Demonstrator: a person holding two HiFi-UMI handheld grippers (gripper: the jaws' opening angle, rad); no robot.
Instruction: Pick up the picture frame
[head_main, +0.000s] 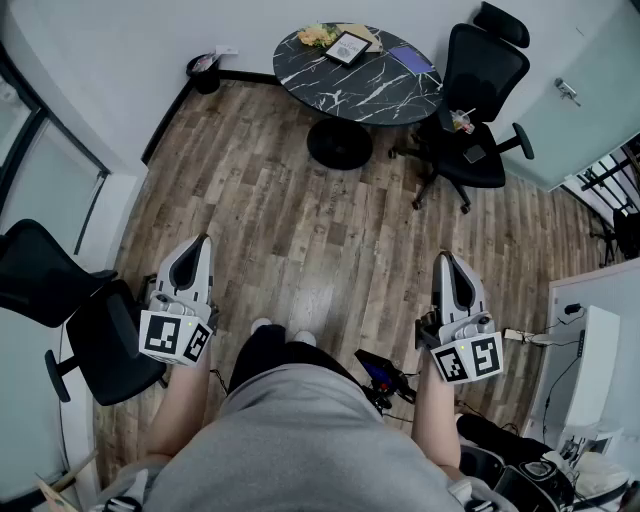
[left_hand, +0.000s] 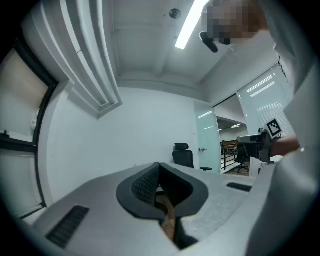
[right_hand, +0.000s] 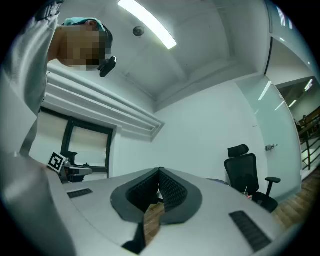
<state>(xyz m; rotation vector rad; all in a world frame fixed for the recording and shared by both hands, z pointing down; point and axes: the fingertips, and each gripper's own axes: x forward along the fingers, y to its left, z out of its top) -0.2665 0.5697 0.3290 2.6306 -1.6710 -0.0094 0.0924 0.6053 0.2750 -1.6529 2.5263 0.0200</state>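
The approach is not yet begun, I think: left gripper (head_main: 203, 240) and right gripper (head_main: 443, 258), both closed and empty, must first reach the picture frame (head_main: 347, 47) at the table's (head_main: 330, 85) far edge.

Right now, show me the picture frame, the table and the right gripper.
picture frame (head_main: 347, 47): head view, its centre.
table (head_main: 345, 92): head view, bare top.
right gripper (head_main: 447, 259): head view, its tips.

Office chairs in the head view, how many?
2: one office chair beside the round table, top right; a second chair at the left edge. Others may be hidden.
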